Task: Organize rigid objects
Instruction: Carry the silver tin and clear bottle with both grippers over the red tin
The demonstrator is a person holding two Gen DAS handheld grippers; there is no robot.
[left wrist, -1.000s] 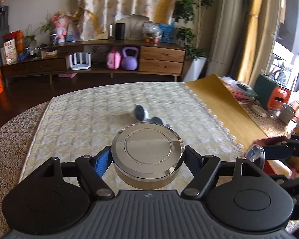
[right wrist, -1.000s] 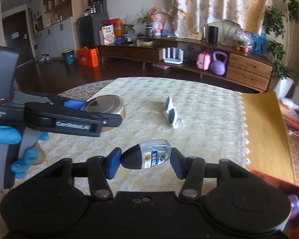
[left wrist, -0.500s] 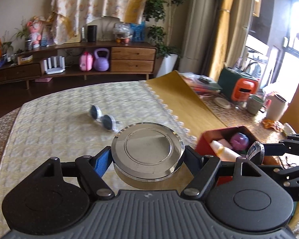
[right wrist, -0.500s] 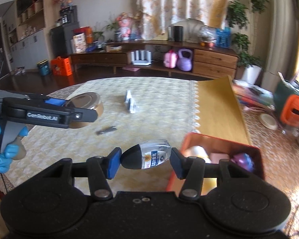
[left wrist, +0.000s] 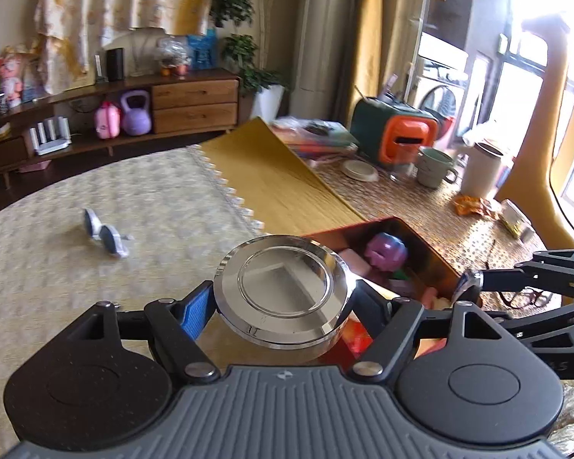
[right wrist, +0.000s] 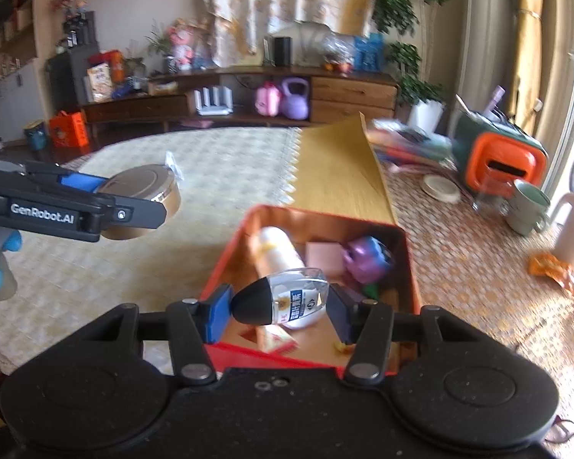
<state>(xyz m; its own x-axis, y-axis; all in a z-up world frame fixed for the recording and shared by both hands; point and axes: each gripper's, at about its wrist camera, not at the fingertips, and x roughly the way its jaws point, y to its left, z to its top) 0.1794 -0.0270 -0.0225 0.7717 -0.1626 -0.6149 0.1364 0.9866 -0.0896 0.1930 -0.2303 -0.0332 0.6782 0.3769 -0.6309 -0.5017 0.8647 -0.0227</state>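
Observation:
My left gripper (left wrist: 283, 306) is shut on a round silver-lidded tin (left wrist: 283, 292), held in the air by the near left edge of the red box (left wrist: 436, 260). The tin also shows in the right wrist view (right wrist: 145, 187), left of the box. My right gripper (right wrist: 279, 306) is shut on a small clear bottle with a black cap (right wrist: 287, 300), held above the near end of the red box (right wrist: 409, 256). The box holds a purple toy (right wrist: 367, 258), a cream bottle (right wrist: 277, 250) and a pink block (right wrist: 323, 256). Sunglasses (left wrist: 105, 233) lie on the tablecloth.
A yellow mat (left wrist: 275, 179) lies past the box. Cups (left wrist: 434, 166), a white jug (left wrist: 482, 168), a small plate (left wrist: 359, 170) and an orange-green case (left wrist: 398, 134) stand at the far right. Dark-framed glasses (left wrist: 524, 298) lie right of the box.
Both grippers have swung right with their loads. The red box has come under the right gripper and beside the left one. The sunglasses have slid to the left of view.

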